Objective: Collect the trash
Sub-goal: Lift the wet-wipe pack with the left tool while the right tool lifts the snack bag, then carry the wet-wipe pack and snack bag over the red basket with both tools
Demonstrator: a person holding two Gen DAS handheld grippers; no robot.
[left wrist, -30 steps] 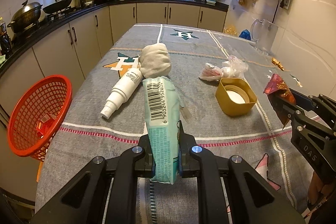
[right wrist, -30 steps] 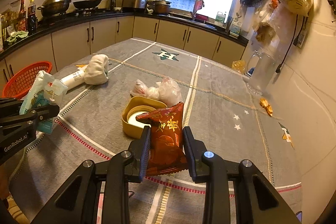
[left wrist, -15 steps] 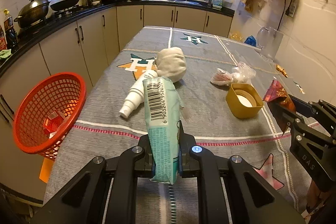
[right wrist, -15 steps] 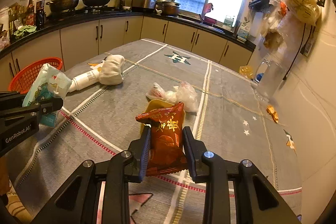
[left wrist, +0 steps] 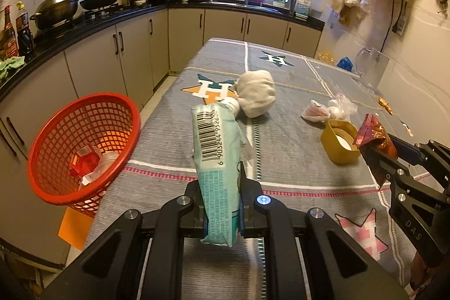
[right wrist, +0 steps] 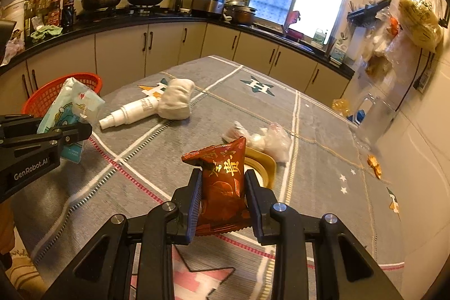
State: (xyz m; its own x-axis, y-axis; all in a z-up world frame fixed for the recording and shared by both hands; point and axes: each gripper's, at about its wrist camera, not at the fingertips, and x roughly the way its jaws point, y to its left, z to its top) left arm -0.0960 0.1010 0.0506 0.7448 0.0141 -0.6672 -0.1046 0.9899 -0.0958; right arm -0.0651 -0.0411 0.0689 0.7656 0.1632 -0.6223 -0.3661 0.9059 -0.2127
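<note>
**Beside the bench, a red basket partly filled; both grippers loaded**

Across the cloth-covered bench [left wrist: 295,159] lies most of the loose trash, and the red basket [left wrist: 56,137] stands as the landmark at its left edge, below the cloth's level. Inside the basket sit a small red carton [left wrist: 84,162] and some clear plastic wrapping [left wrist: 104,162]; the rest of its mesh floor shows bare.

Right of the basket, a crumpled beige wad [left wrist: 257,92] rests touching the base of a white spray bottle [right wrist: 129,111]. Farther right of the basket lies a bunched clear plastic bag [left wrist: 327,110], and just before it a yellow square lid [left wrist: 339,142], hollow side up, with a white disc inside.

Nearest the basket, the left hand-held gripper [left wrist: 222,201] is clamped tight on a teal tissue pack [left wrist: 218,159], held upright, barcode facing up. Well to the right of the basket, the right hand-held gripper [right wrist: 223,201] is clamped on a red snack packet [right wrist: 223,182], held above the cloth.
</note>
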